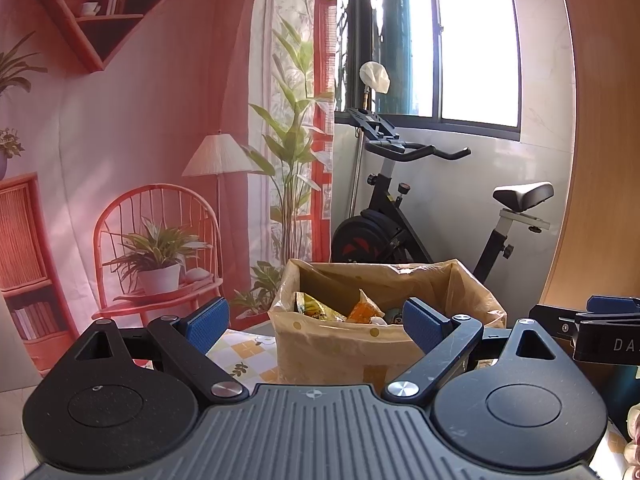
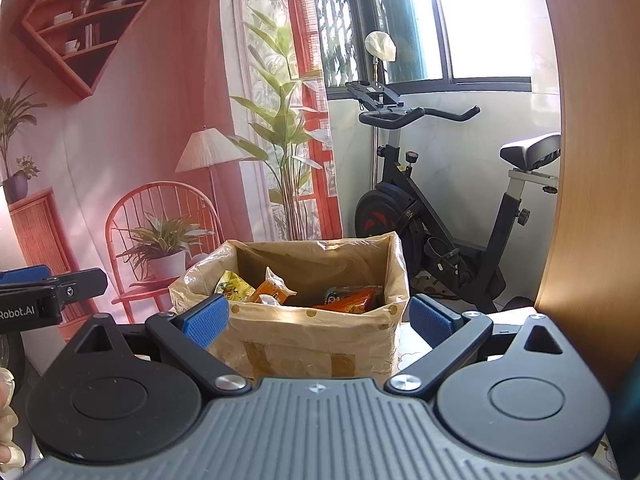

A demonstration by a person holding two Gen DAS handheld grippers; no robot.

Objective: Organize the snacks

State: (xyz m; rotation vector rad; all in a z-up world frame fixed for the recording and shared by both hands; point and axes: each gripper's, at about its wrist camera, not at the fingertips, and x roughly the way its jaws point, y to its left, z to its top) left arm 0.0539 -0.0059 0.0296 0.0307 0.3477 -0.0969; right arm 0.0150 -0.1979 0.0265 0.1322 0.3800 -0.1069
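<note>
A cardboard box (image 1: 340, 354) (image 2: 304, 340) wrapped in clear tape stands on the table straight ahead of both grippers. Several snack packets lie inside: a yellow one (image 1: 314, 306) (image 2: 234, 286), an orange one (image 1: 362, 308) (image 2: 274, 290) and a red-orange one (image 2: 348, 300). My left gripper (image 1: 316, 320) is open with nothing between its blue pads, level with the box's near wall. My right gripper (image 2: 318, 320) is open and empty as well, its fingers spread wider than the box front. Each gripper appears at the edge of the other's view.
The table carries a checked yellow-and-white cloth (image 1: 240, 356). Behind the box stands an exercise bike (image 1: 420, 220) (image 2: 440, 208) under a window. A printed backdrop (image 1: 140, 160) hangs at the left and a wooden panel (image 2: 592, 160) rises at the right.
</note>
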